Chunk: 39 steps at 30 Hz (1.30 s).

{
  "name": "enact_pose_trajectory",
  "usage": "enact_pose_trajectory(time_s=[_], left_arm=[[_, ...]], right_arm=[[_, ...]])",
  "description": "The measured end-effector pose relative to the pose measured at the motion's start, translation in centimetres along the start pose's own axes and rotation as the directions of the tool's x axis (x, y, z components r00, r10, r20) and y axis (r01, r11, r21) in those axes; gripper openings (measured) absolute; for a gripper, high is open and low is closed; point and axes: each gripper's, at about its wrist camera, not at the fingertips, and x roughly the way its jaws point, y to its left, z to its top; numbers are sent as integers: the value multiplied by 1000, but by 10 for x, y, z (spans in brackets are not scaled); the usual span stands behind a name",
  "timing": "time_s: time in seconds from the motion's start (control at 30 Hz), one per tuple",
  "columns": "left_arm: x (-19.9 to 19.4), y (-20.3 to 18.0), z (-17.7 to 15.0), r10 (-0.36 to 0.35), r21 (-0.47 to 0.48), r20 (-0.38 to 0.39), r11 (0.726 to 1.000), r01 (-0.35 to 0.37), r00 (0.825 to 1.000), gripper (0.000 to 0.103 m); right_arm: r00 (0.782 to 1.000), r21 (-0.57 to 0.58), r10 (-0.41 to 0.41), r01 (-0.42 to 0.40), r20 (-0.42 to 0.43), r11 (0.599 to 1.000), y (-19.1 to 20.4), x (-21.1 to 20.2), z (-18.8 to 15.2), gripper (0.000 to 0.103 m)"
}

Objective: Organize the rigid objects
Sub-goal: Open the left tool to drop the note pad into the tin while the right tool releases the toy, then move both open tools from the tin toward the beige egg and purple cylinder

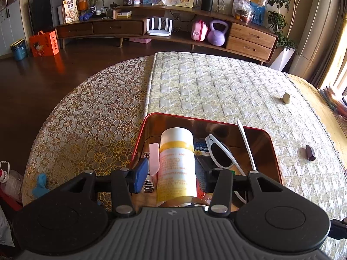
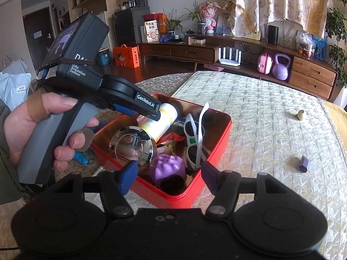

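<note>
left gripper [image 1: 172, 177] is over the red tin [image 1: 273, 149], fingers either side of the white-and-yellow bottle [image 1: 176, 164], w/ a gap showing at the left pad (can't tell if the right pad touches). bottle lies tilted in the tin, its chrome end [image 2: 132, 149] toward the near wall. right gripper [image 2: 168, 176] hangs above the tin's near edge, jaws apart, nothing btwn them. white sunglasses [image 2: 195, 140] and a purple toy [image 2: 170, 166] also in the tin. a purple piece [image 2: 303, 163] and a tan piece [image 2: 300, 114] lie out on the quilted cloth [image 2: 260, 130].
</note>
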Motion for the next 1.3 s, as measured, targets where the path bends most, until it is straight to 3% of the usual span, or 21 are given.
enact_pose_trajectory(time_s=[0.53,0.7,0.87,1.07,1.3], left_arm=[[-56,-43,-12,-87,74,55,994,83,995,55],[-71,-58,-21,-119,90,80,990,112,990,68],[-79,-75,-26,-147,106,88,985,137,985,73],[-82,-99,-28,-166,126,96,980,154,981,80],[-76,-133,-22,-168,145,85,977,154,982,82]], right_arm=[[994,67,-41,35,105,997,-20,-57,-13,80],[989,120,-84,69,120,990,-38,-72,-24,93],[983,184,-130,105,131,977,-61,-85,-36,103],[977,239,-174,141,123,961,-85,-91,-54,103],[969,271,-223,188,104,944,-112,-92,-67,103]])
